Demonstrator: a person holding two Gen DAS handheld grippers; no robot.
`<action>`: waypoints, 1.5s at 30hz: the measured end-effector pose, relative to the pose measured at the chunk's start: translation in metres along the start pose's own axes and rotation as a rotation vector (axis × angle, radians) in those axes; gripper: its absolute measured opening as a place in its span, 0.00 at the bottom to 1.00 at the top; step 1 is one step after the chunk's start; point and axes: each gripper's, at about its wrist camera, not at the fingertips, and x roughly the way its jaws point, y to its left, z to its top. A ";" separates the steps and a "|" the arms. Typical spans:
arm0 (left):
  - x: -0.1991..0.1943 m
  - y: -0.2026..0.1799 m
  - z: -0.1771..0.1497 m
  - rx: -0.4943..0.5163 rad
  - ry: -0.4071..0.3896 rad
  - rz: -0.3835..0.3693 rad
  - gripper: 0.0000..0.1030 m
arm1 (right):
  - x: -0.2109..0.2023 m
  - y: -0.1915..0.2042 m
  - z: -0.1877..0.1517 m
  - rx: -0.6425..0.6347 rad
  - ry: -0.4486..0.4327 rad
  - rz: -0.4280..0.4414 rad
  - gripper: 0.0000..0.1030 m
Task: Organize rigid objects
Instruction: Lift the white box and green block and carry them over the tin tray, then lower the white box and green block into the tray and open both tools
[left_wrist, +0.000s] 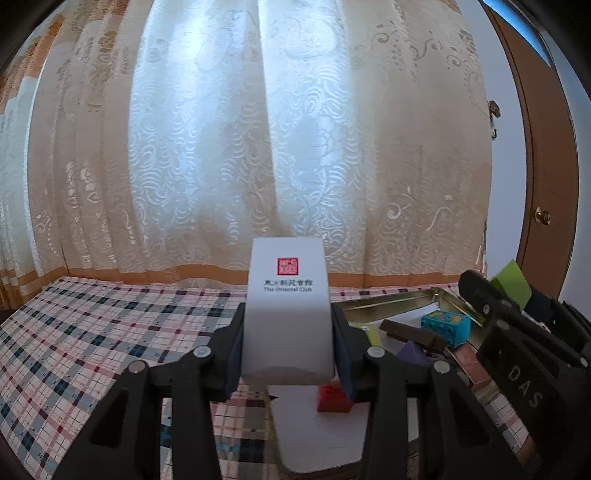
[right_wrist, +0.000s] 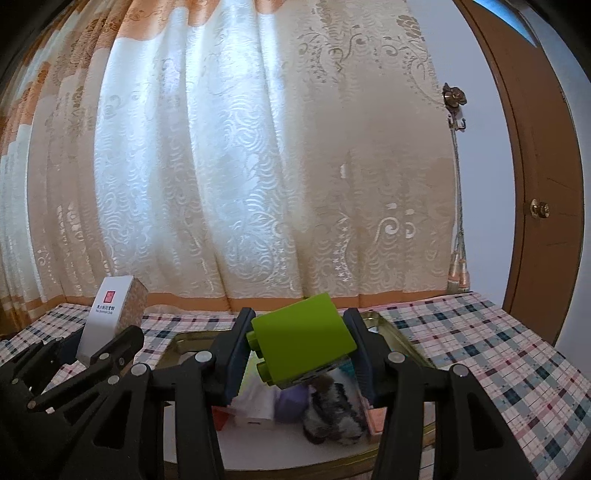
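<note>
My left gripper is shut on a white box with a red seal and "The Oriental Club" print, held upright above the checked tablecloth. The box also shows in the right wrist view. My right gripper is shut on a green toy brick, tilted, held above a gold metal tray. In the left wrist view the right gripper is at the right with the green brick. The tray holds a blue brick, a brown piece and a purple block.
A red brick lies on white paper below the left gripper. In the tray below the right gripper are a purple block, a black-and-white fuzzy object and a white item. Curtain behind the table; brown door at right.
</note>
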 end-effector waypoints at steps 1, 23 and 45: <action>0.001 -0.002 0.000 0.004 0.001 -0.004 0.40 | 0.001 -0.002 0.000 0.000 0.001 -0.005 0.51; 0.036 -0.045 0.003 0.025 0.098 -0.079 0.40 | 0.052 -0.054 0.012 0.047 0.072 -0.089 0.51; 0.099 -0.072 0.009 -0.018 0.401 -0.116 0.40 | 0.128 -0.076 0.021 0.045 0.363 -0.048 0.51</action>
